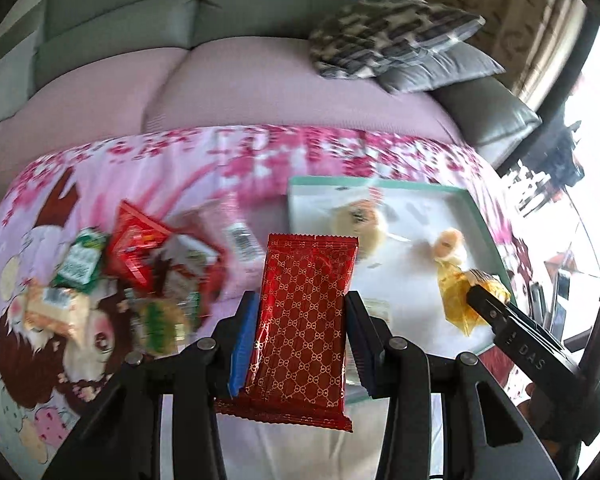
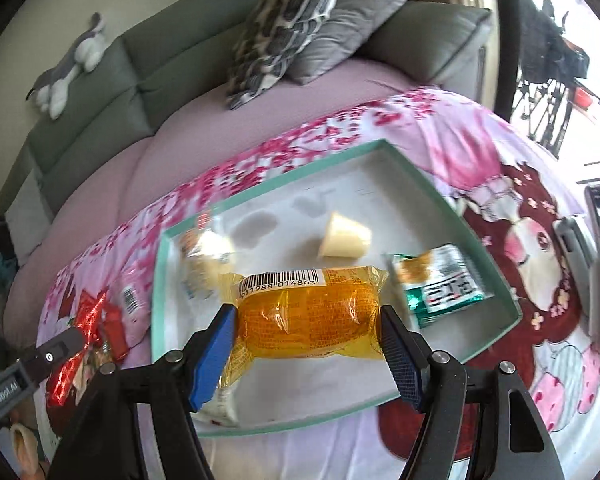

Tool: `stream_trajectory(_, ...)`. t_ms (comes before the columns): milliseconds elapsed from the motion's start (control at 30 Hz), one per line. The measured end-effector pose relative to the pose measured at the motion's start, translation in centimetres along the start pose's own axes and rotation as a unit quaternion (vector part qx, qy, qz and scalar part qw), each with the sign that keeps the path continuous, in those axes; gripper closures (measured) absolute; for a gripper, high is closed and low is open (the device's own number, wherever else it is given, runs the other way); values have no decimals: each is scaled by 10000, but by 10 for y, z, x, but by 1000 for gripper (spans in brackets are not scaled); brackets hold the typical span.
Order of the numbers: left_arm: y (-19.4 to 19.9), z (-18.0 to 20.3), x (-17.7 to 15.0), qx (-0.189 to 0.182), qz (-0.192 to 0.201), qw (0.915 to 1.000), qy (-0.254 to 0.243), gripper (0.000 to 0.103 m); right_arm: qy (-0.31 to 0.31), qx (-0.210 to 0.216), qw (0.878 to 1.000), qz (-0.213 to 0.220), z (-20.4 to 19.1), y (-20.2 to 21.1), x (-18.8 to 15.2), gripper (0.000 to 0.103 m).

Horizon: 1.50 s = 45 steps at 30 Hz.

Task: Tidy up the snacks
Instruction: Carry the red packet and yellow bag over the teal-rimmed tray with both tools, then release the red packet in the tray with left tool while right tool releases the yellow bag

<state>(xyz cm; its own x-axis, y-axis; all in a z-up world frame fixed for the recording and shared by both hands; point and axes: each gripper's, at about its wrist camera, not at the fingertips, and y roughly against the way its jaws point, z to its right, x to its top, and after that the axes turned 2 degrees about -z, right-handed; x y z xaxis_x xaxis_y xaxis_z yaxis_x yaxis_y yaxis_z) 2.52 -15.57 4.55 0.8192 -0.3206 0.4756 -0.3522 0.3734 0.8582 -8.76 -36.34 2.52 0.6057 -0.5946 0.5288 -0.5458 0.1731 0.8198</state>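
Observation:
My left gripper (image 1: 300, 300) is shut on a red patterned snack packet (image 1: 304, 320) and holds it above the near left edge of the teal-rimmed white tray (image 1: 452, 190). My right gripper (image 2: 306, 312) is shut on a yellow wrapped cake (image 2: 308, 316) over the tray (image 2: 420, 176); it also shows in the left wrist view (image 1: 480, 288) with the yellow packet (image 1: 456, 300). In the tray lie a white jelly cup (image 2: 344, 240), a green-white packet (image 2: 440, 280) and a pale wrapped bun (image 2: 206, 260). A pile of loose snacks (image 1: 140, 264) lies left of the tray.
The table wears a pink cartoon cloth (image 2: 520, 220). Behind it is a sofa with a pink cover (image 1: 260, 88), patterned and grey pillows (image 2: 292, 28) and a plush toy (image 2: 72, 68). A phone on a stand (image 2: 596, 248) is at the right edge.

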Motion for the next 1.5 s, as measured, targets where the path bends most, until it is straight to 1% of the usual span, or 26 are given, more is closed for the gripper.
stream_trajectory(233,-28,43,2,-57,-295,9983,-495,58,-132,-31,9999,19,13,-2,4,30)
stream_trajectory(367,-41,69,9,-110,-264,9970,-722,58,-140,4,9999,-13,15,-8,7,30)
stream_trajectory(467,-53,78,13,-61,-263,9965,-789,59,-168,-110,9998,15,20,-11,11,30)
stream_trajectory(533,-60,78,16,-105,-327,9964,-771,59,-298,73,9995,18,26,-12,14,30)
stream_trajectory(567,-64,78,16,-117,-360,9963,-773,59,-305,83,9995,19,26,-12,14,30)
stream_trajectory(600,-68,79,17,-97,-368,9962,-788,60,-265,36,9996,31,24,-13,15,30)
stream_trajectory(667,-73,79,18,-45,-391,9960,-801,60,-207,-32,9998,44,22,-14,15,30)
stream_trajectory(767,-77,78,20,-93,-389,9962,-773,60,-190,-19,9998,36,21,-14,15,30)
stream_trajectory(967,-76,74,22,-153,-442,9966,-673,60,-106,-74,9999,-5,18,-16,15,28)
stream_trajectory(1133,-73,67,23,-274,-563,9968,-494,55,-65,-73,9999,-42,16,-15,15,28)
stream_trajectory(1200,-69,63,23,-319,-579,9969,-429,50,-102,-18,9999,-51,17,-15,15,28)
stream_trajectory(1333,-63,58,23,-336,-561,9973,-346,50,-118,1,9999,-33,18,-12,15,27)
stream_trajectory(1500,-57,47,25,-278,-495,9983,-106,50,-81,33,10000,21,16,-7,15,27)
